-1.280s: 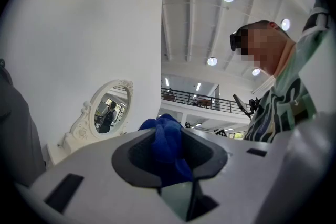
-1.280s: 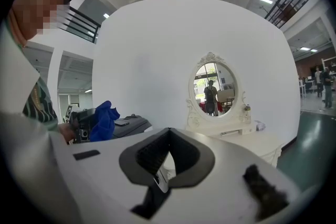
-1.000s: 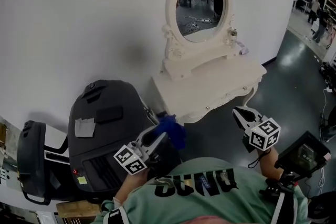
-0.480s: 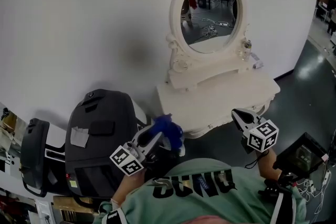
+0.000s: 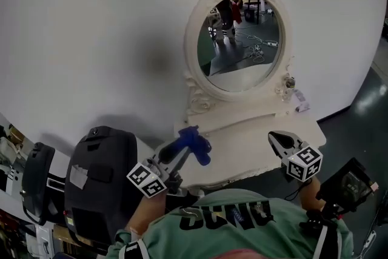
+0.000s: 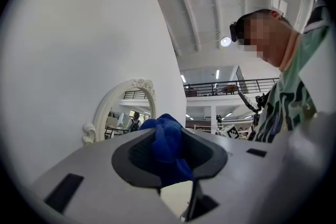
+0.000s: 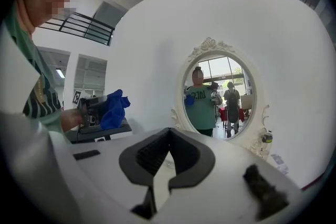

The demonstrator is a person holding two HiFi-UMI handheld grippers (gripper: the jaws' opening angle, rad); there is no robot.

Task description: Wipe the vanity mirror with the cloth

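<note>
An oval vanity mirror (image 5: 240, 42) in an ornate white frame stands on a white dressing table (image 5: 242, 154) against the white wall. My left gripper (image 5: 182, 151) is shut on a bunched blue cloth (image 5: 195, 144), raised over the table's left end, below and left of the mirror. In the left gripper view the blue cloth (image 6: 167, 147) fills the jaws, with the mirror (image 6: 123, 115) beyond. My right gripper (image 5: 280, 141) is shut and empty above the table's right part. The right gripper view shows the mirror (image 7: 218, 99) ahead and the blue cloth (image 7: 113, 108) at left.
A black backpack (image 5: 97, 182) sits on a chair left of the table. A small bottle (image 5: 290, 83) and a tag (image 5: 301, 103) rest on the table's shelf at the mirror's right. A black device (image 5: 348, 185) hangs by my right arm. Dark floor lies to the right.
The left gripper has lifted the blue cloth up and forward from beside the backpack to over the table's left end. The view has closed in on the mirror. The right gripper barely moved.
</note>
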